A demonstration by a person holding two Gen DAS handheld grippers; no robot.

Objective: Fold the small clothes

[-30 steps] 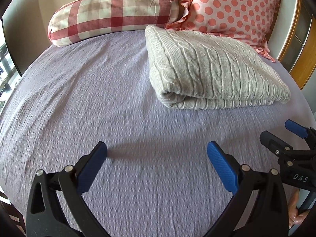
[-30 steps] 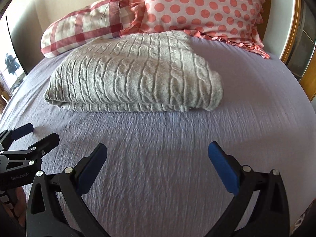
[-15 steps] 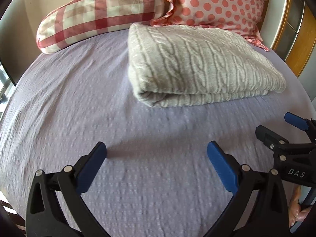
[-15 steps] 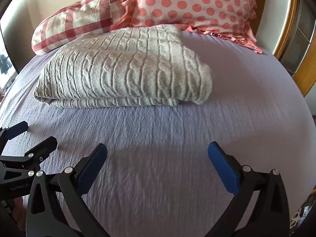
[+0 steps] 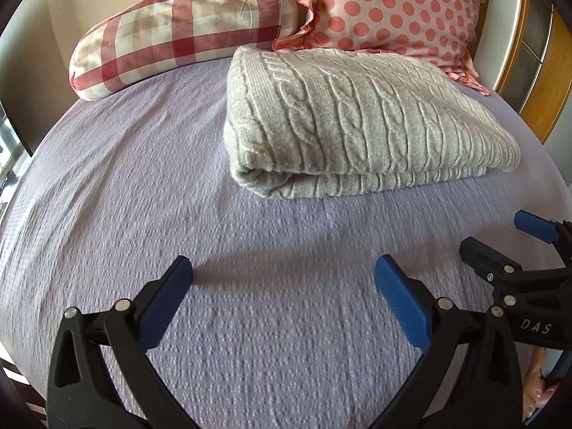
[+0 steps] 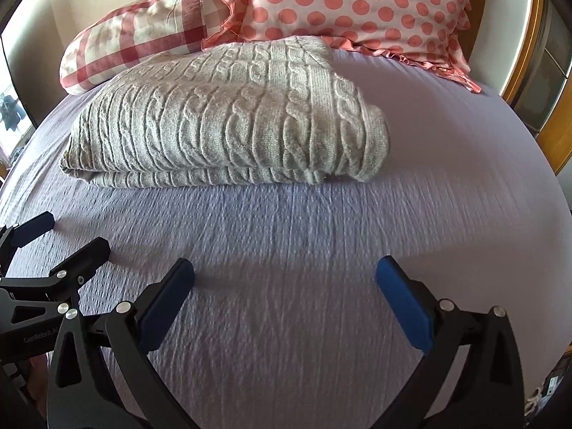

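Observation:
A grey cable-knit sweater [image 5: 357,121] lies folded into a thick rectangle on the lilac bedspread [image 5: 143,186]; it also shows in the right wrist view [image 6: 228,125]. My left gripper [image 5: 282,279] is open and empty, hovering over the bedspread short of the sweater's near left corner. My right gripper [image 6: 284,279] is open and empty, in front of the sweater's near edge. Each gripper shows at the edge of the other's view: the right one [image 5: 500,243], the left one [image 6: 68,236].
A red-and-white checked bolster pillow [image 5: 178,32] and a pink pillow with coral dots [image 5: 389,7] lie against the headboard behind the sweater. A wooden frame [image 5: 547,71] runs along the bed's right side. A window [image 6: 10,114] is at far left.
Both grippers have drifted a little while staying open; the sweater sits lower and closer in both views than half a second ago. The sweater itself has not moved.

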